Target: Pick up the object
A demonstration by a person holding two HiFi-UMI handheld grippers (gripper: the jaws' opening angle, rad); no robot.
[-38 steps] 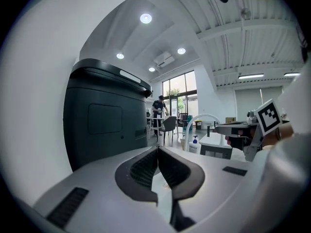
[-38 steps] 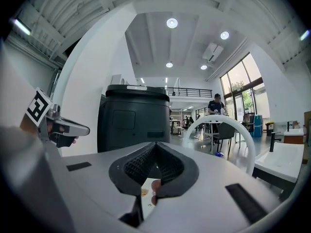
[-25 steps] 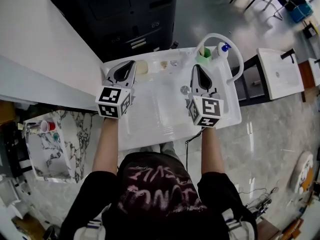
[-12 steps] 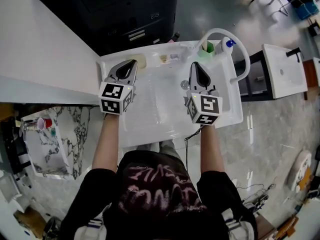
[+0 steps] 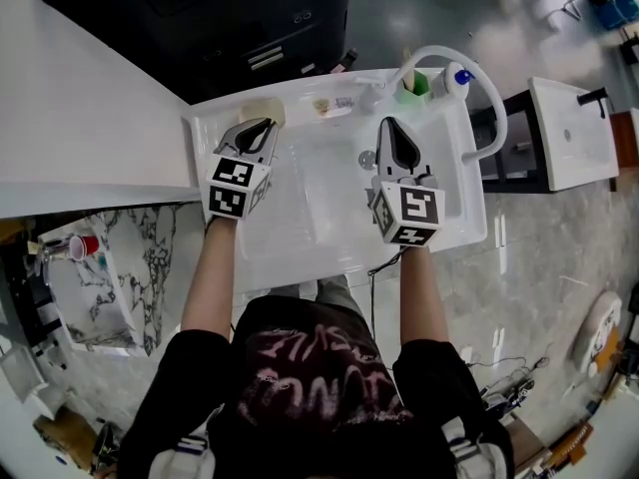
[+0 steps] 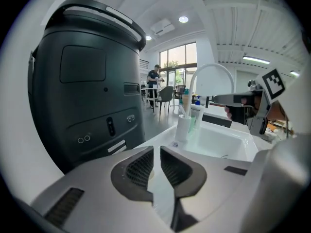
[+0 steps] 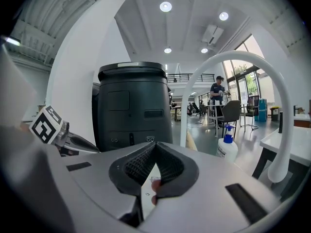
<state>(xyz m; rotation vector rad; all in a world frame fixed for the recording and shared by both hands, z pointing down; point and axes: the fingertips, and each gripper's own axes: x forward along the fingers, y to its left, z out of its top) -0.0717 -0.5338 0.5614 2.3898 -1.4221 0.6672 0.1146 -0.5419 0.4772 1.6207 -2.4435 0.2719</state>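
My L gripper (image 5: pixel 263 128) hangs over the sink's (image 5: pixel 454 223) back-left corner, nose tipped down. L fingers (image 6: pixel 138 171) are nearly together. There's just a thin slit btwn them, nothing in it.

My R gripper (image 5: pixel 390 126) is over the basin's right half, just right of the drain (image 5: pixel 366 158), pointing twd the back ledge. R fingers (image 7: pixel 170 166) meet at the tips and grip nothing. A small pinkish blob shows thru the gap below the tips; can't tell what it is.

Which item is the obj, I can't tell. Nearest to me is a beige block (image 5: pixel 268 111) on the sink's back-left corner, right at the L tips. From above the tips overlap its near edge; whether they touch it I can't tell.

Small bits (image 5: pixel 332 106) lie mid back ledge. A green cup (image 5: pixel 414 86) and a bottle (image 5: pixel 454 78) w/ blue cap stand at back right, by the foot of the white faucet (image 5: pixel 439 51), which arches over the right rim. A dark machine (image 5: pixel 250 18) stands behind the sink. Both gripper views face it.
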